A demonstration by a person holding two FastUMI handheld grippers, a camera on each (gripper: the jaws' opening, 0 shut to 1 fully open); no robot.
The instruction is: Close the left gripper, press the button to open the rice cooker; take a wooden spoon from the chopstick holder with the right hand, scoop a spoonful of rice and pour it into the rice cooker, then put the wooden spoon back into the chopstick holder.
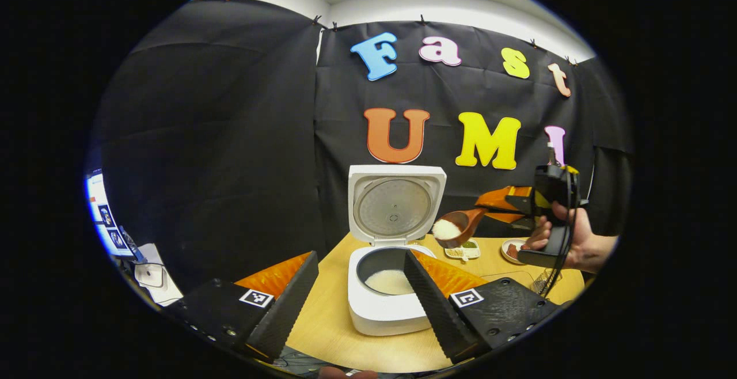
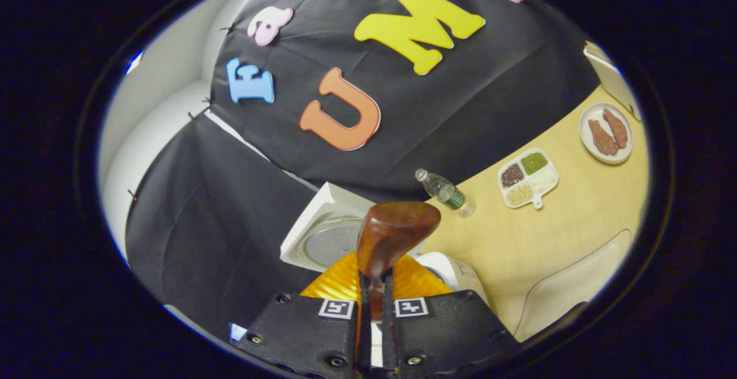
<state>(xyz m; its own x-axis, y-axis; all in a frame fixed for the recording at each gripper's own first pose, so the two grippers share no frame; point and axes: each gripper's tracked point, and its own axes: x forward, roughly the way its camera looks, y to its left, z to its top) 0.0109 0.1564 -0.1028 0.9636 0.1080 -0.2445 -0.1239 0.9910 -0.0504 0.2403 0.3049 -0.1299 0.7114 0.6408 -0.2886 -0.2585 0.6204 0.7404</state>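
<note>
1. On the pale wooden surface [image 1: 328, 315] in the left gripper view we see the white rice cooker [image 1: 384, 304] with its lid [image 1: 396, 203] standing upright and open, and white rice lying in the bottom of its dark inner pot [image 1: 381, 264].
2. We find the left gripper [image 1: 360, 292] low in front of the cooker, its fingers [image 1: 288, 304] spread wide with nothing between them, one on each side of the cooker's body.
3. To the right of the lid we see the wooden spoon [image 1: 458, 226] held in the air, its bowl heaped with white rice and hanging just beside the lid's lower right corner, above the surface.
4. We see the right gripper [image 1: 506, 203] holding the spoon's handle, with a hand [image 1: 576, 241] around its body.
5. In the right gripper view the right gripper [image 2: 375, 287] has its fingers narrowed on the handle of the wooden spoon [image 2: 391, 235], pressing it from both sides; we look at the back of the spoon's bowl.
6. Beyond the spoon there we see the open lid [image 2: 322, 232], a clear bottle [image 2: 443, 190] lying on its side, a white divided dish [image 2: 528, 177] of grains and a plate [image 2: 606, 134] with brown pieces on it.
</note>
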